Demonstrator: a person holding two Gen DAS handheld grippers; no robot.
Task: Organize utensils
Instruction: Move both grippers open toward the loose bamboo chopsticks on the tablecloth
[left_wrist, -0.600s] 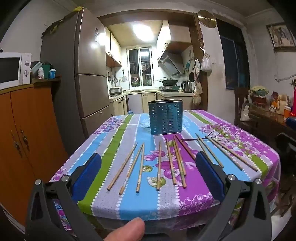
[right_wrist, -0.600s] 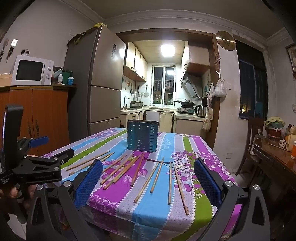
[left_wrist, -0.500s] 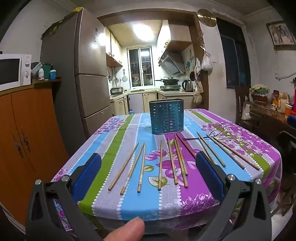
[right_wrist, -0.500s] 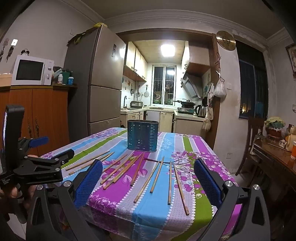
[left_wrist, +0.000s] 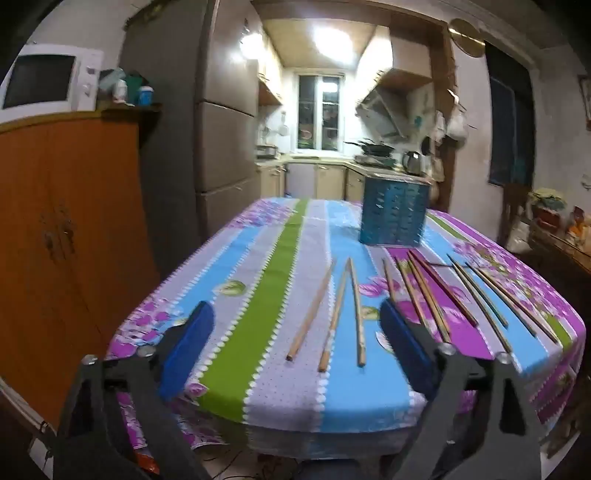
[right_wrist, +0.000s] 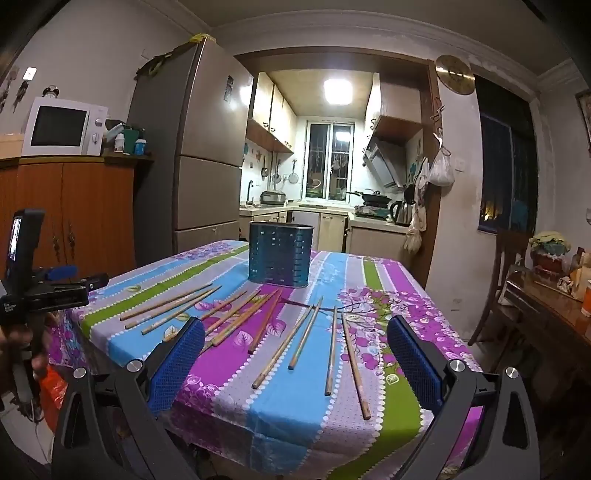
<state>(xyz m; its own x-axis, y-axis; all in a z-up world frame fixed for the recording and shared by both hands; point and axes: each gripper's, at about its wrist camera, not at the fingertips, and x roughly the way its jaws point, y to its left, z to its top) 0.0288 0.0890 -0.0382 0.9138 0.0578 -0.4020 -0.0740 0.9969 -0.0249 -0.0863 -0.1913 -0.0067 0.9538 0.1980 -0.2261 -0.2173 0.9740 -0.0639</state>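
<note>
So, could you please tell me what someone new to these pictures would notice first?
Probably the striped floral tablecloth in purple, blue and green, with about a dozen wooden chopsticks scattered loose across its near half. Behind them, toward the table's far end, stands a blue perforated utensil holder, apart from the chopsticks. In the foreground, the left gripper and right gripper both hang open at the near edge, holding nothing.

Matt wooden chopsticks (right_wrist: 281, 350), perforated metal holder (right_wrist: 280, 259), printed cloth tablecloth (right_wrist: 295, 413)
</note>
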